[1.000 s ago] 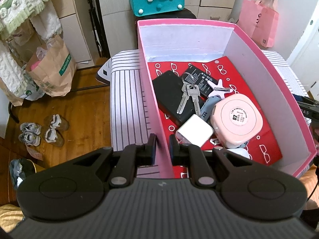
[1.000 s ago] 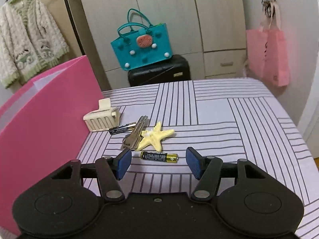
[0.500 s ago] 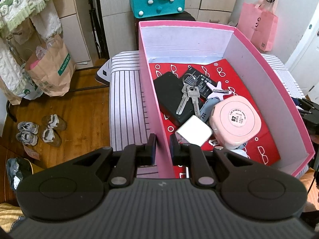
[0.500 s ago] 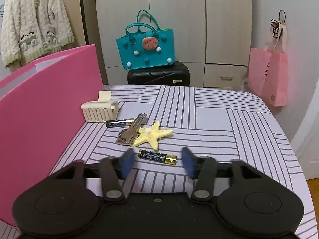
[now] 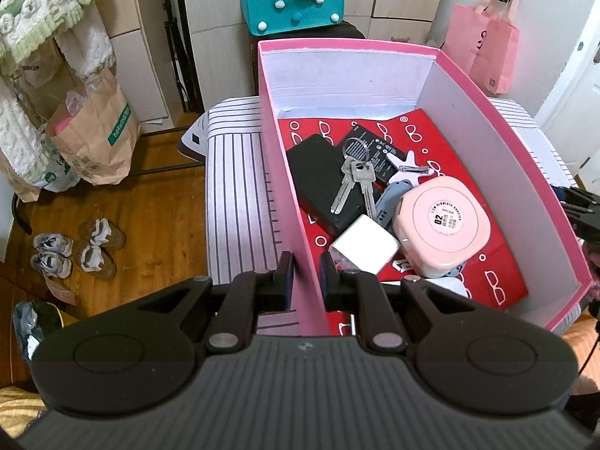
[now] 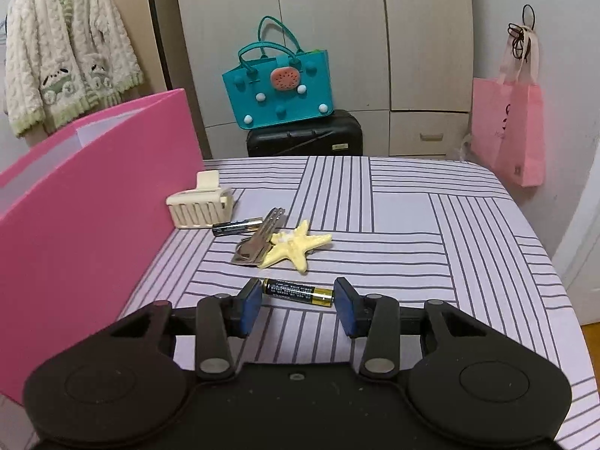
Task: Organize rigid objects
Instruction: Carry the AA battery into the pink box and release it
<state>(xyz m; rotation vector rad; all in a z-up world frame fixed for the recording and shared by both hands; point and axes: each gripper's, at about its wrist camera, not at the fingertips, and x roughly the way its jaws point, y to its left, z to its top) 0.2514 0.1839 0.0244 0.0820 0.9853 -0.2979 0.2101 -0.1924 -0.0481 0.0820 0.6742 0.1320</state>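
My left gripper (image 5: 305,279) is shut on the near left wall of the pink box (image 5: 502,120). Inside the box lie a black power bank (image 5: 318,180), keys (image 5: 354,180), a white charger cube (image 5: 363,247) and a round pink case (image 5: 442,225). In the right wrist view an AA battery (image 6: 298,291) lies crosswise on the striped tablecloth (image 6: 431,232). My right gripper (image 6: 298,307) brackets it end to end; its jaws are closing and the blue pads stand just off the battery's ends.
Behind the battery lie a yellow starfish (image 6: 296,243), flat keys (image 6: 257,240), a second battery (image 6: 234,227) and a cream hair claw (image 6: 200,206), all close to the box's outer wall (image 6: 86,206). A teal bag (image 6: 277,90) sits on a black case beyond the table.
The right gripper's jaws have drawn in from wide apart to close around the battery's two ends. The left gripper keeps its hold on the box wall unmoved.
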